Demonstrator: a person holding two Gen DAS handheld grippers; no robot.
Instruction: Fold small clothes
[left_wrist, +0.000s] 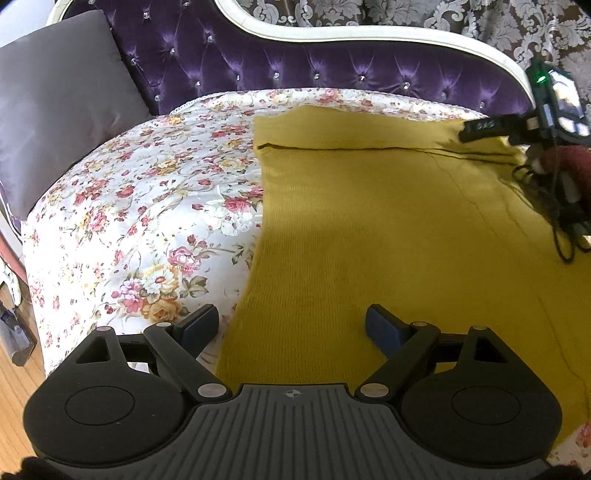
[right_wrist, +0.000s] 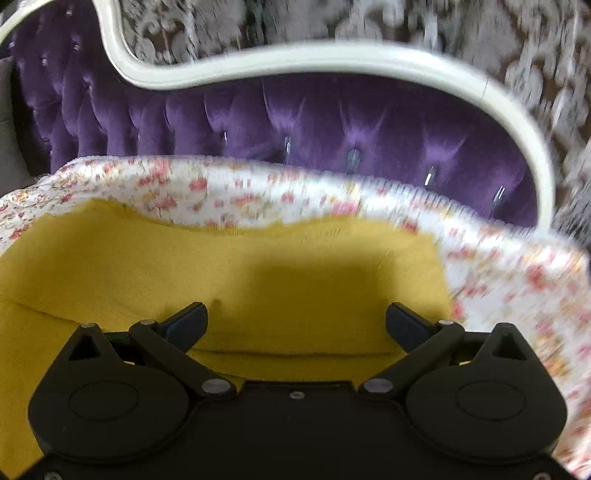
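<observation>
A mustard-yellow knit garment (left_wrist: 369, 229) lies spread flat on a floral bed cover (left_wrist: 147, 221), with a fold line across its far part. My left gripper (left_wrist: 291, 326) is open and empty, just above the garment's near left edge. My right gripper shows in the left wrist view (left_wrist: 480, 129) at the garment's far right corner. In the right wrist view, which is blurred by motion, the right gripper (right_wrist: 295, 321) is open and empty over the garment's (right_wrist: 258, 266) far end.
A purple tufted headboard (left_wrist: 295, 66) with a white frame rises behind the bed. A grey pillow (left_wrist: 59, 103) leans at the far left. Wooden floor (left_wrist: 18, 376) shows at the lower left. Patterned wallpaper (right_wrist: 369, 22) is behind.
</observation>
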